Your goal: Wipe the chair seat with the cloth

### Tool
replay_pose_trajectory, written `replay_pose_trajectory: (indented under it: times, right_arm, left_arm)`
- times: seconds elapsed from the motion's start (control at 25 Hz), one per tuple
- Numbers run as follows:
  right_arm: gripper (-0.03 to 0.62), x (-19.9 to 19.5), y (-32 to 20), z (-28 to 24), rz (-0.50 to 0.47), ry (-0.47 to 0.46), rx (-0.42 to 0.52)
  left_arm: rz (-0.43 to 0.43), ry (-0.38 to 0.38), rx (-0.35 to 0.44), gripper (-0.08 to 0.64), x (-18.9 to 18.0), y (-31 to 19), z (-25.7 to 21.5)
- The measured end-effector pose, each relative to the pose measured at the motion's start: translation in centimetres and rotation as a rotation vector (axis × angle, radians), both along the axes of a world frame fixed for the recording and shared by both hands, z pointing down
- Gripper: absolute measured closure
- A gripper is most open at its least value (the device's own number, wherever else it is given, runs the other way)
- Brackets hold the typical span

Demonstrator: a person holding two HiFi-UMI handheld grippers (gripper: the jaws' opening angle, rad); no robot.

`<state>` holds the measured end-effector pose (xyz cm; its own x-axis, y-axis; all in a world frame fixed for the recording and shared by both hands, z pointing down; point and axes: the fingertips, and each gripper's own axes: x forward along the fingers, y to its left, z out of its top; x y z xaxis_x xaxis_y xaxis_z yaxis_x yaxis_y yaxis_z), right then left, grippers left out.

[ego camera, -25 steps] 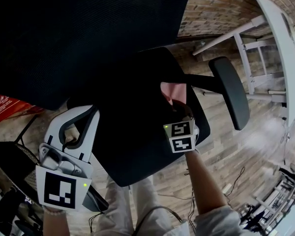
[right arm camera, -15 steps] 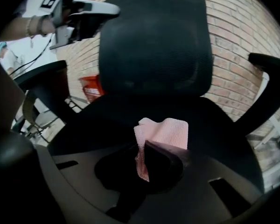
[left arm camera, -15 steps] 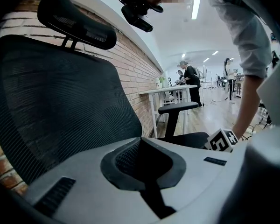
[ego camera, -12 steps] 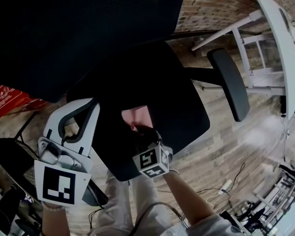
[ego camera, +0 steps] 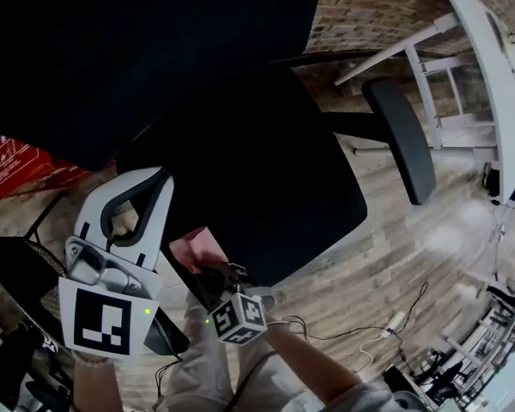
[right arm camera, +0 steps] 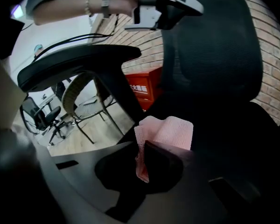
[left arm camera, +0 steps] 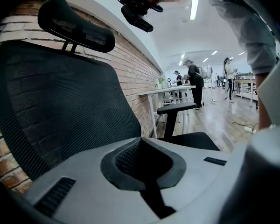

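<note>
Right tool (ego camera: 208,271) is pinching the pink woven cloth (ego camera: 191,245) and pressing it on the black office chair seat (ego camera: 275,187), right at the near edge by the person's legs. Left tool (ego camera: 144,181) is pressed together with nothing in it, held at the seat's left side.

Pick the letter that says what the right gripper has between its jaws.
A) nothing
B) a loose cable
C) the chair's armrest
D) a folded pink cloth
D: the right gripper view shows the right gripper with its jaws pinched on the folded pink cloth, over the black chair seat.
</note>
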<state>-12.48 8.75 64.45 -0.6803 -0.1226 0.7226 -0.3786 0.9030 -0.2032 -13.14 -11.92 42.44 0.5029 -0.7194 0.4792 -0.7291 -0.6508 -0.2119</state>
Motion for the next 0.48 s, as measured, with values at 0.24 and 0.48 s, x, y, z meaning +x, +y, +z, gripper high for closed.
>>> replay_pose_trajectory:
  times: [0.24,0.48]
  right_arm:
    - [0.537,0.6,0.8,0.6,-0.061,0.027,0.025]
    - [0.537,4.2,-1.7,1.4,-0.01,0.086,0.066]
  left_arm:
    - [0.003,-0.004,0.003,0.541,-0.1,0.2,0.0]
    - [0.011,-0.008,-0.002,0.541,0.5,0.3,0.1]
